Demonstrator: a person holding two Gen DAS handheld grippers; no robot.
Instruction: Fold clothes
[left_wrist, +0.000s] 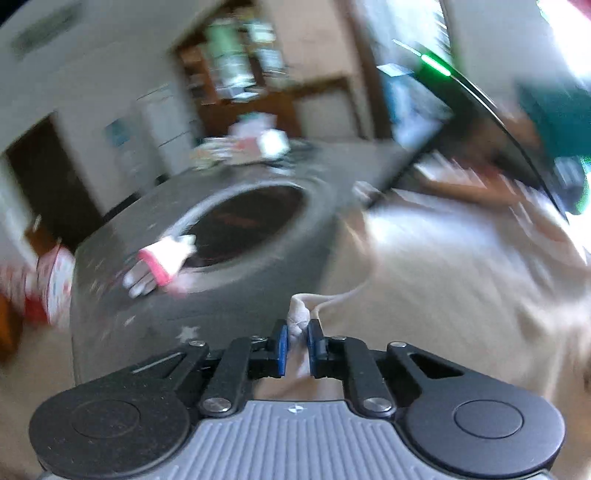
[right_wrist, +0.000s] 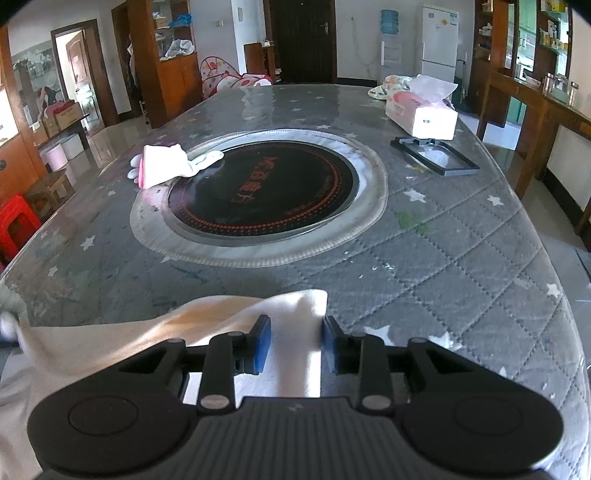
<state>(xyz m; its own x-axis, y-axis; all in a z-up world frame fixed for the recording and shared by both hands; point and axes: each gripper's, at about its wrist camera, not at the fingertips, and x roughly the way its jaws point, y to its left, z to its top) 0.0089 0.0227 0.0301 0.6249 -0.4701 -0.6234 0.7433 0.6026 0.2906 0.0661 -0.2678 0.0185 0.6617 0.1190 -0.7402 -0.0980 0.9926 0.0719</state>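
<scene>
I see one cream-white cloth garment (right_wrist: 122, 332) of soft, thin fabric, lying partly on the near edge of the grey quilted star-print table cover (right_wrist: 461, 258) and draping off toward the near left corner. One corner of it (right_wrist: 295, 332) rises in a peak between my right-side fingers. In the blurred left view a bunched fold of the same fabric (left_wrist: 299, 321) is pinched, the rest spreading wide to the right.

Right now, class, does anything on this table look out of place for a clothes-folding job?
Yes. A white rubber glove with a pink cuff lies partly over the rim of the round black cooktop set into the table. A tissue pack and an empty black frame also clutter the far right.
</scene>
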